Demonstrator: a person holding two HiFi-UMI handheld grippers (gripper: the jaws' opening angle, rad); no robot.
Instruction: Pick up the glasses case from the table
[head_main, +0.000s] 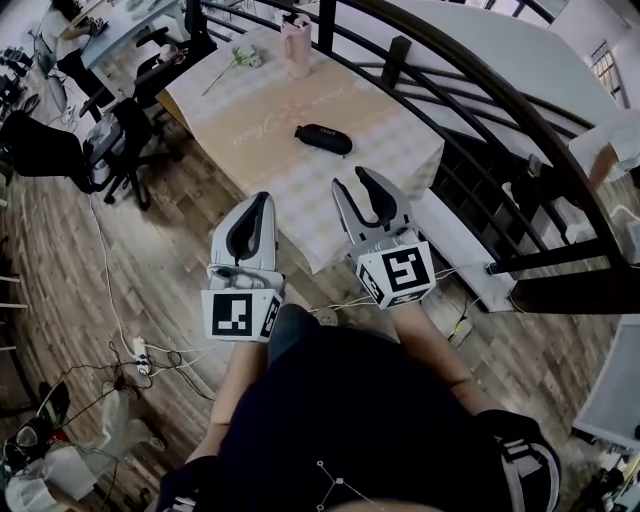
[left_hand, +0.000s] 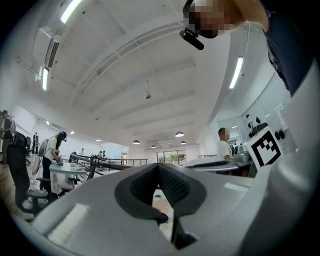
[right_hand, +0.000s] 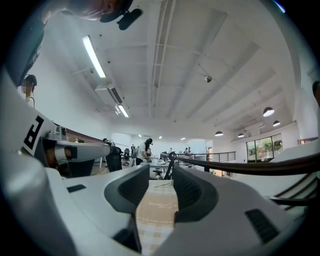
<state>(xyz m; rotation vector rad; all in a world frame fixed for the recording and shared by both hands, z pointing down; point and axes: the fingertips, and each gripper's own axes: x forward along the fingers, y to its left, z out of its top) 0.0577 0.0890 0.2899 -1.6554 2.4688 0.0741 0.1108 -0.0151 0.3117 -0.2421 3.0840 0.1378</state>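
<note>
One desk (head_main: 262, 118) bears one glasses case (head_main: 323, 139), one pink tumbler (head_main: 296, 45) and one flower sprig (head_main: 236, 64); two claws: left claw (head_main: 262, 199), right claw (head_main: 355, 180).

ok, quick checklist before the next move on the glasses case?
1. Glasses case lies on the table, nothing on it: ok.
2. Right gripper jaws apart, nothing between them: ok.
3. Left gripper jaws together, empty: ok, if the right one does the pick.
4. A gripper at the case: not ok, both are short of it, near the table's near edge.
5. Pink tumbler stands apart from the case: ok.
6. Right jaw gap wide enough for the case: cannot tell.
</note>
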